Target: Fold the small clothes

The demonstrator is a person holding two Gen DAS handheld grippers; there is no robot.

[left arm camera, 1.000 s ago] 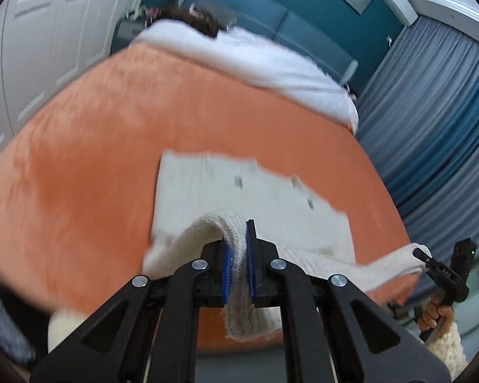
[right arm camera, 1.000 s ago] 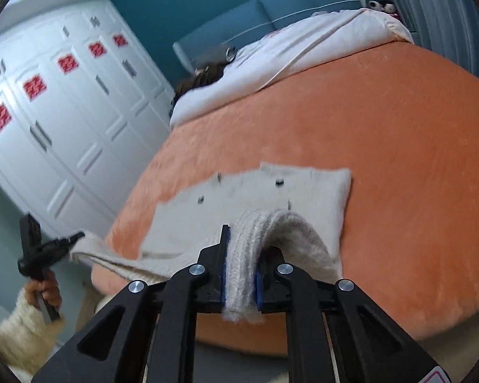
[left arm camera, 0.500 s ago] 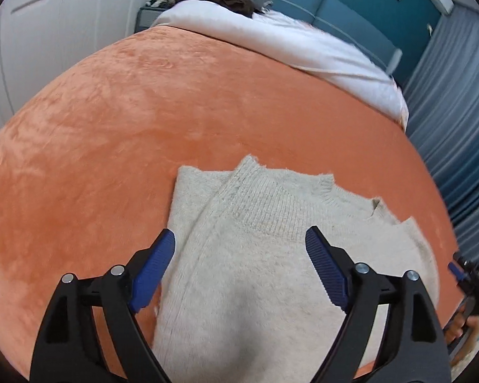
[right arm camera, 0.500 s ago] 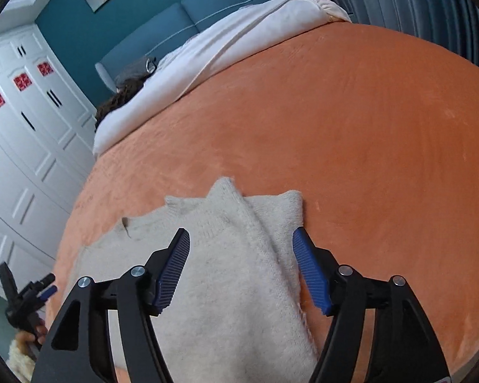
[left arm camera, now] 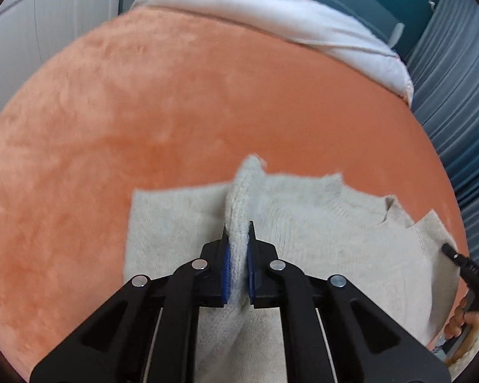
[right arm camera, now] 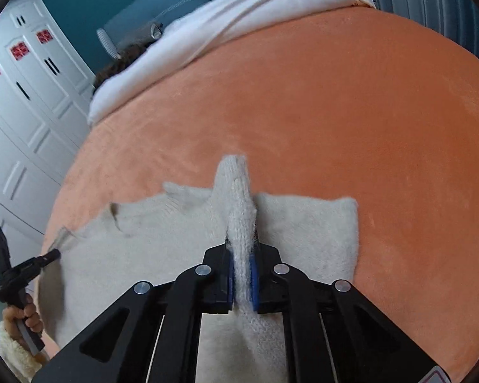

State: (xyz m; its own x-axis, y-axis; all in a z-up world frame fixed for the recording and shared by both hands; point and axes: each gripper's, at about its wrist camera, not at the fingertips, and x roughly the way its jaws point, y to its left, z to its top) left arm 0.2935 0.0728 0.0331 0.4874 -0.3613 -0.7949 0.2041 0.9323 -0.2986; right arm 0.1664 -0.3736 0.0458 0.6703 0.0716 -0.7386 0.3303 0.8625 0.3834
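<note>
A cream knitted sweater [left arm camera: 319, 242] lies partly folded on the orange blanket [left arm camera: 143, 111], near the bed's front edge. My left gripper [left arm camera: 238, 239] is shut on a ridge of its ribbed knit, which stands up between the blue pads. In the right wrist view the same sweater [right arm camera: 137, 255] spreads left, and my right gripper [right arm camera: 242, 249] is shut on another pinched ridge of the knit. Each gripper also shows at the other view's edge: the right gripper [left arm camera: 463, 265] at the sweater's right corner, the left gripper [right arm camera: 19, 271] at its left corner.
A white duvet [left arm camera: 287, 19] lies across the far end of the bed, with dark hair showing beyond it. White wardrobe doors [right arm camera: 22, 102] stand on the left, grey-blue curtains [left arm camera: 456, 102] on the right. A hand in a fleecy cuff [right arm camera: 12, 344] holds the left gripper.
A second ago both grippers held the knit above the bed edge. They let go, opened wide over the laid-down sweater, then dropped forward and closed again on pinched ridges of it.
</note>
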